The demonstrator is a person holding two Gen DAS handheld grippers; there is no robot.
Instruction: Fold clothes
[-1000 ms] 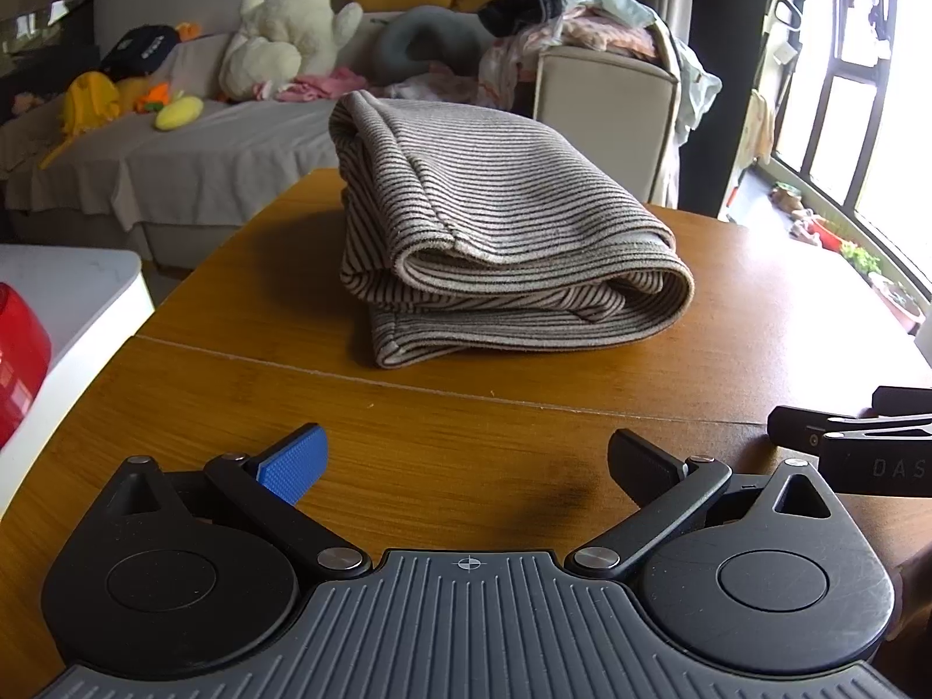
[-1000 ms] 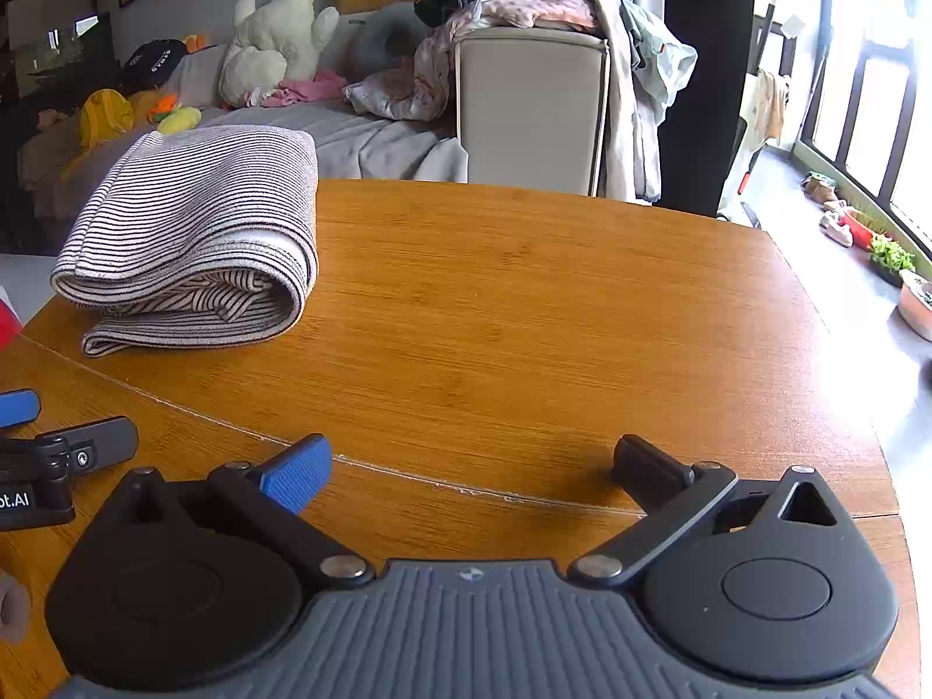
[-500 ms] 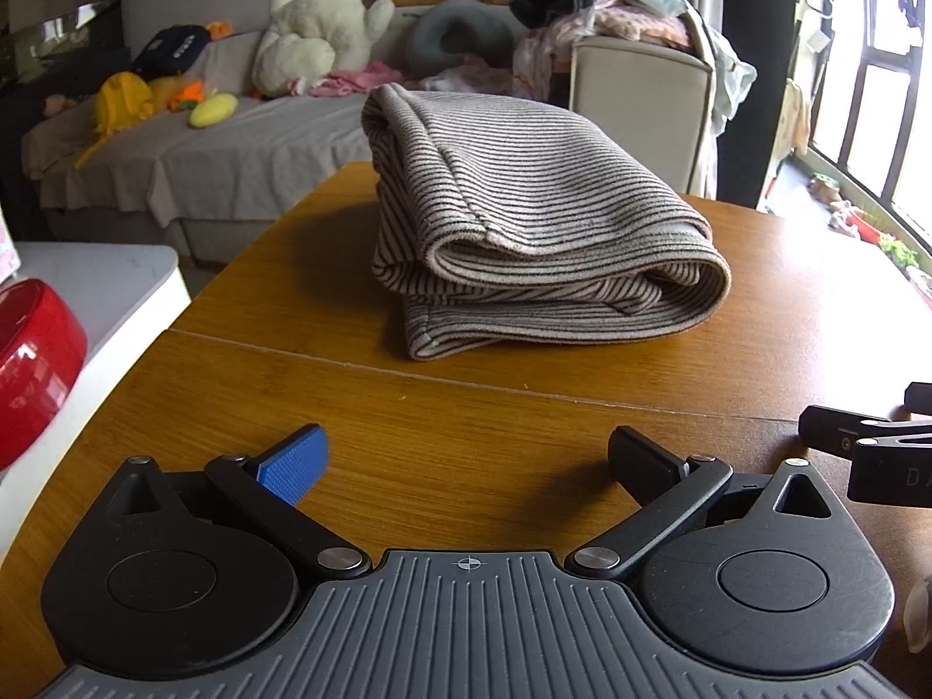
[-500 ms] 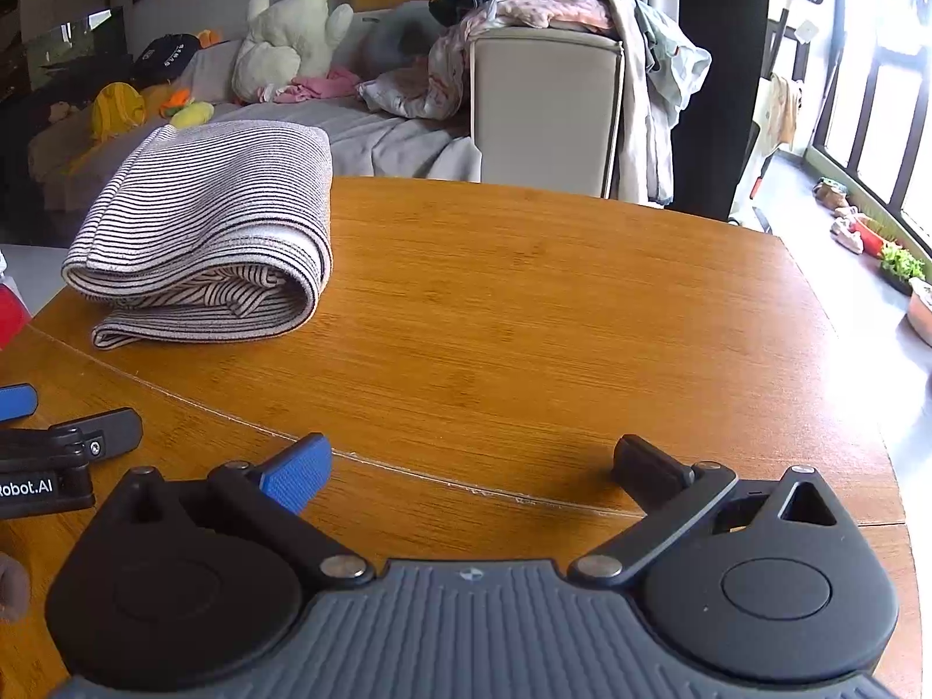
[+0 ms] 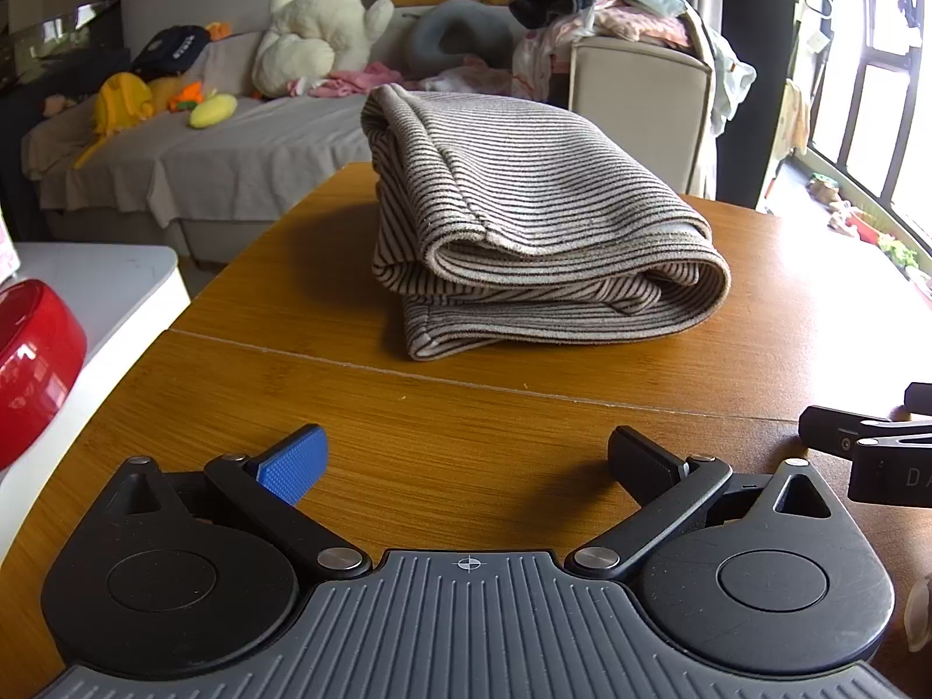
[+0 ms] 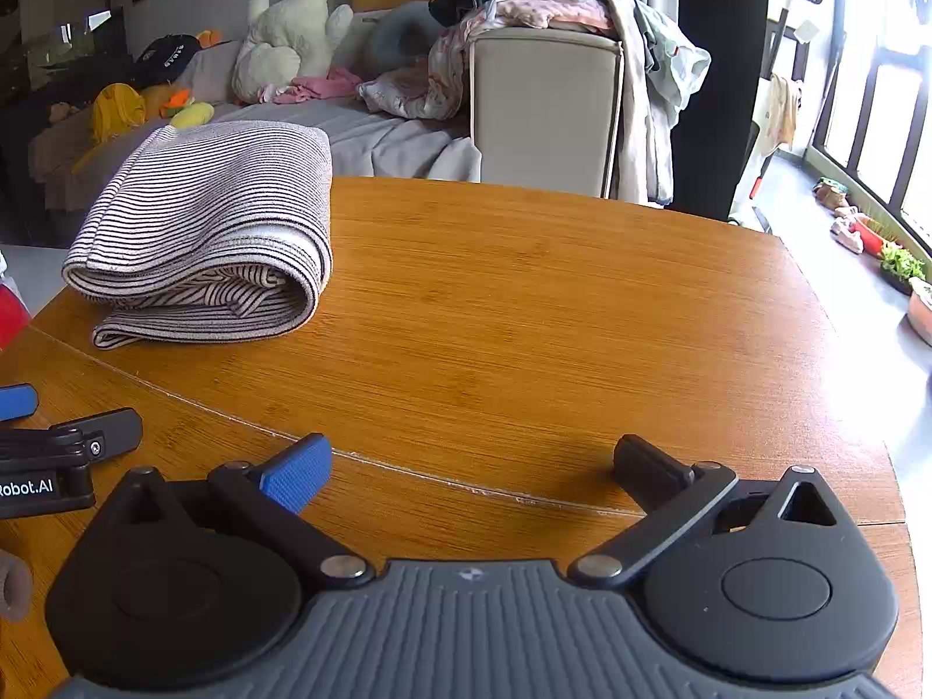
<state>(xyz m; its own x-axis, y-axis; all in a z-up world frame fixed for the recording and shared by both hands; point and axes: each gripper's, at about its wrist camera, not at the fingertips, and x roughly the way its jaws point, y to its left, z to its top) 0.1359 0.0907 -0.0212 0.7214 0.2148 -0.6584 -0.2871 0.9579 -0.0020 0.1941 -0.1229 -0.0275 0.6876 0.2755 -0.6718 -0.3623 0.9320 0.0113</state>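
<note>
A striped grey-and-white garment [image 5: 524,221] lies folded in a thick bundle on the wooden table [image 5: 466,419]; it also shows in the right wrist view [image 6: 204,233] at the table's left. My left gripper [image 5: 466,457] is open and empty, low over the table, a short way in front of the garment. My right gripper [image 6: 472,466] is open and empty, to the right of the garment and apart from it. Each gripper shows at the edge of the other's view: the right one [image 5: 874,448], the left one [image 6: 52,448].
A red bowl [image 5: 29,361] sits on a white side table [image 5: 116,279] left of the wooden table. Beyond stand a sofa [image 5: 233,145] with plush toys and an armchair [image 6: 542,110] piled with clothes [image 6: 553,6]. The table's rounded edge [image 6: 874,408] falls away at right.
Both grippers have shifted slightly, so the garment sits a little further right in each view. Both stay open. The garment has not moved.
</note>
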